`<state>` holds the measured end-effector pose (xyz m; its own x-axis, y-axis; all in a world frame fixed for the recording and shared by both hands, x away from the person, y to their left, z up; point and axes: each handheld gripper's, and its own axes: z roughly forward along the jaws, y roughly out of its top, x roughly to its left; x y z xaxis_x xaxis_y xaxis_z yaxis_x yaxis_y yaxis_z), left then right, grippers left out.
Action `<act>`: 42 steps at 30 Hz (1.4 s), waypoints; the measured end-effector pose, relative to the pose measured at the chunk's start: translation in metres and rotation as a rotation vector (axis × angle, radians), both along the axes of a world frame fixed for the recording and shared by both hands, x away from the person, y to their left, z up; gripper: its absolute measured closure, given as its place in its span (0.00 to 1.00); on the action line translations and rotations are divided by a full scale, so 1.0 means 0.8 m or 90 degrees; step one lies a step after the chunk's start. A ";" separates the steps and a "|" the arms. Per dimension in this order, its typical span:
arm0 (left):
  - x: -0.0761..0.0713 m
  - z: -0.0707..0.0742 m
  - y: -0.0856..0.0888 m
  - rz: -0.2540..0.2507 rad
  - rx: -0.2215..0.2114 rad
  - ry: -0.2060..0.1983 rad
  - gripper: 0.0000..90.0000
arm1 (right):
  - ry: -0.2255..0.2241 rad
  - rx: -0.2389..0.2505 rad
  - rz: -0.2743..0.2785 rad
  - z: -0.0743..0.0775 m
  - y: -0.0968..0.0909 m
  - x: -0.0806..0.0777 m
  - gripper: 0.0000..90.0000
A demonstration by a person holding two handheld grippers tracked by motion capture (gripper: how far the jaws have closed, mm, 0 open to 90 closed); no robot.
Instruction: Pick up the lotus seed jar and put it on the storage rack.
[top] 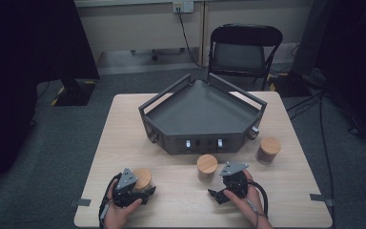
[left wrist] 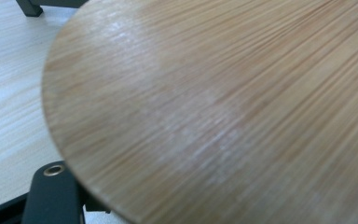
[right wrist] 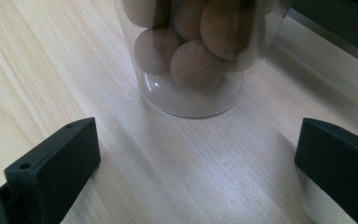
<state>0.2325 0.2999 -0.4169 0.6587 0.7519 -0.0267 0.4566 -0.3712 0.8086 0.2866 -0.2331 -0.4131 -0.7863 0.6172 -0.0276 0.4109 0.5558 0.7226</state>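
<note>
Left tongs clamped on wooden-lidded jar, near tray.

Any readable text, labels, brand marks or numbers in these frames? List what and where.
None readable. The bamboo lids, clear jars, grey tray and both grippers' jaws carry no visible lettering. Small light marks on the tray's front wall are too small to tell.

Dim room, grey carpet, black folding chair, wall socket
</note>
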 end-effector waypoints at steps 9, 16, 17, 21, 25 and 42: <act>0.005 0.017 0.000 -0.007 -0.008 0.003 0.29 | 0.000 0.000 0.000 0.000 0.000 0.000 0.00; 0.009 0.031 -0.001 -0.010 -0.010 0.001 0.29 | 0.000 0.000 0.000 0.000 0.000 0.000 0.00; 0.011 0.032 0.000 -0.013 -0.010 0.002 0.29 | 0.000 0.000 0.000 0.000 0.000 0.000 0.00; 0.013 0.038 0.000 -0.016 -0.013 0.000 0.29 | 0.000 0.000 0.000 0.000 0.000 0.000 0.00; 0.014 0.045 0.000 -0.017 -0.011 -0.004 0.29 | 0.000 0.000 0.000 0.000 0.000 0.000 0.00; 0.023 0.070 -0.007 -0.029 -0.023 -0.009 0.29 | 0.000 0.000 0.000 0.000 0.000 0.000 0.00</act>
